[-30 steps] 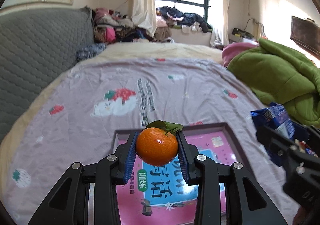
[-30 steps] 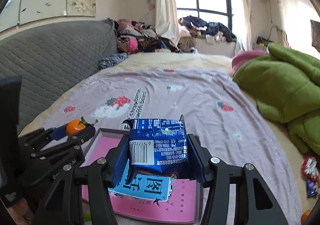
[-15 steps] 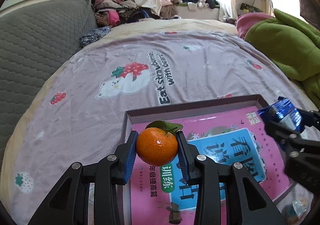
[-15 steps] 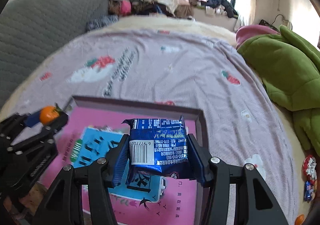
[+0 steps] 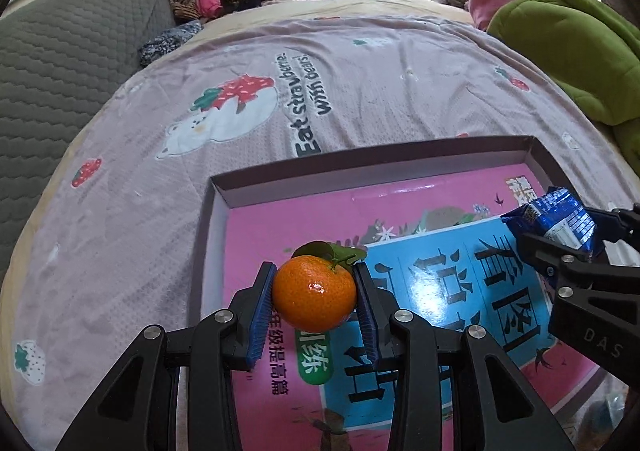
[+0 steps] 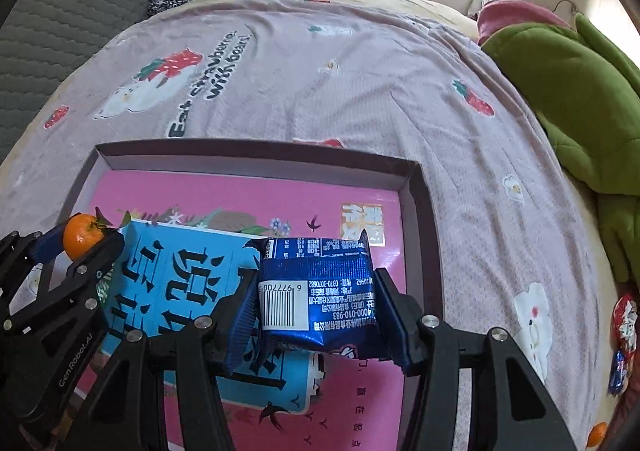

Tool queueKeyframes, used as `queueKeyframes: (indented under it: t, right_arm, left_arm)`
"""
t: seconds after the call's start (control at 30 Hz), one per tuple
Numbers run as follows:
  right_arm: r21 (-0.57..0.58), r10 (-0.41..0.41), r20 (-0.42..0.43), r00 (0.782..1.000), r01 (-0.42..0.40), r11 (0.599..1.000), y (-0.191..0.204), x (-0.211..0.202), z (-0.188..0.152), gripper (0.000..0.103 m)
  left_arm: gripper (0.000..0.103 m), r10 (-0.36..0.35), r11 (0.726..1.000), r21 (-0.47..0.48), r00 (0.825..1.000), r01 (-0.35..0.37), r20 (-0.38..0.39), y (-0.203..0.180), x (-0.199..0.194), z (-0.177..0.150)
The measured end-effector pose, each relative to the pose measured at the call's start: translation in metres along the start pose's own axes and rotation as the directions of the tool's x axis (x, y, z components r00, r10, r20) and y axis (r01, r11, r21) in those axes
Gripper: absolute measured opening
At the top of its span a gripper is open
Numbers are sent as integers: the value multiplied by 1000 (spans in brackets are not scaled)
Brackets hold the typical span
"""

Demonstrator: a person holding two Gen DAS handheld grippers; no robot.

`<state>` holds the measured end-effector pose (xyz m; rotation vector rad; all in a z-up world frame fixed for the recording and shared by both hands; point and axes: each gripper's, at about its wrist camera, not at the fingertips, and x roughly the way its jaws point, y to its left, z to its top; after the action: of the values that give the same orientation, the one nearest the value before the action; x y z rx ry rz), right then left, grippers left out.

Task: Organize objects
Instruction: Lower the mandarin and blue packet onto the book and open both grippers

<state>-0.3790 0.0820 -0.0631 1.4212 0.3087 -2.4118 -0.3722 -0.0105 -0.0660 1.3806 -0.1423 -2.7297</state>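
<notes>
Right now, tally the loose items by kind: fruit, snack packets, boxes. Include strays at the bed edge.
Tangerines: 2, one in the left gripper, one at the bed edge.
Snack packets: 3, blue one in the right gripper, red-and-white one and small blue one at the edge.
Boxes: 1, pink-lined tray.
Total: 6.

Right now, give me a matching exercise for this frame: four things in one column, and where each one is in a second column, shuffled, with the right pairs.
Things:
1. round orange tangerine with green leaf
2. shiny blue foil snack packet
3. shallow dark-rimmed box with pink printed bottom
4. bulky green quilted blanket

Places:
A. heaped at the bed's right edge
B. lying flat on the mauve strawberry-print bedspread
C. between the left gripper's fingers
D. between the right gripper's fingers

Pairs: 1-C, 2-D, 3-B, 4-A
</notes>
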Motion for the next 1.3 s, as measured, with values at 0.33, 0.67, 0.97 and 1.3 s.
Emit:
queueKeyframes:
  t: [0.33, 0.67, 0.97, 1.3]
  right_arm:
    - [21, 17, -63, 998, -16, 1000, -2, 18, -4, 57]
    - [49, 39, -91, 995, -35, 998, -6, 20, -4, 57]
    - [52, 31, -55, 998, -29, 998, -10, 7, -3, 58]
    - [72, 51, -1, 999, -50, 996, -15, -23, -6, 58]
  left_arm:
    - [40, 3, 1000, -11, 998, -4, -64, -1, 15, -2]
    - [55, -3, 999, -35, 997, 0, -73, 1, 18, -3]
    - [60, -20, 999, -44, 997, 17, -69, 1, 14, -2]
    - [60, -67, 993, -99, 998, 68, 13, 14, -17, 5]
